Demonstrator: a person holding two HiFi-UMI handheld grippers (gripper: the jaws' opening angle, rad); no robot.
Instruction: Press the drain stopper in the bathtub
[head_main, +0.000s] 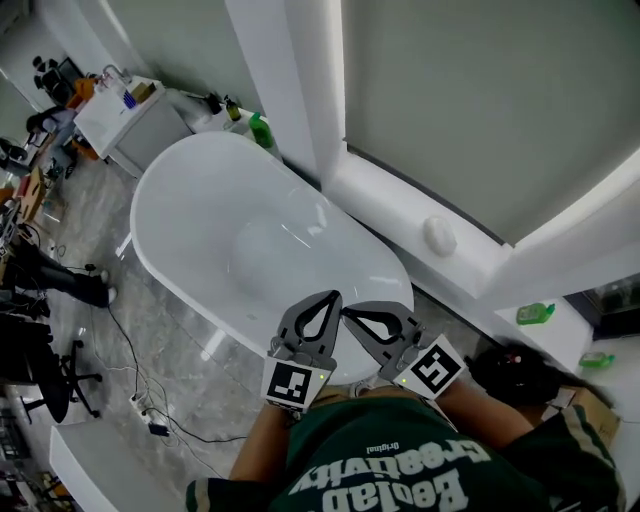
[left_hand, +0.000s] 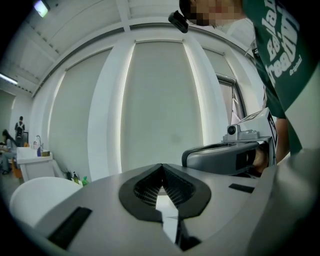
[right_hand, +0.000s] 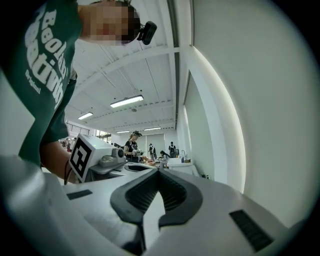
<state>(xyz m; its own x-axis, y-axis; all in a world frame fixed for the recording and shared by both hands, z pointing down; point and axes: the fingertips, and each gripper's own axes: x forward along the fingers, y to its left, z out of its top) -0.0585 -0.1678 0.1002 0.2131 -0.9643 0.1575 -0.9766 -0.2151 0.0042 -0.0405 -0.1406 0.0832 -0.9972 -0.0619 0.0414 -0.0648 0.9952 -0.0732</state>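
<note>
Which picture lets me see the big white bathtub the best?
The head view: the whole bathtub shows from above. The left gripper view catches only a curved piece at lower left; the right gripper view shows none.

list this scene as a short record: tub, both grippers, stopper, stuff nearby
bathtub: white oval tub, no water seen
drain stopper: not made out in any view
left gripper: jaws together, nothing between, above the tub's near end, close to the person's chest
right gripper: jaws together, nothing between, beside the left one
contact with tub: none, both held clear of it
nearby: green bottle on the ledge by the tub's far end; white cabinet beyond it
</note>
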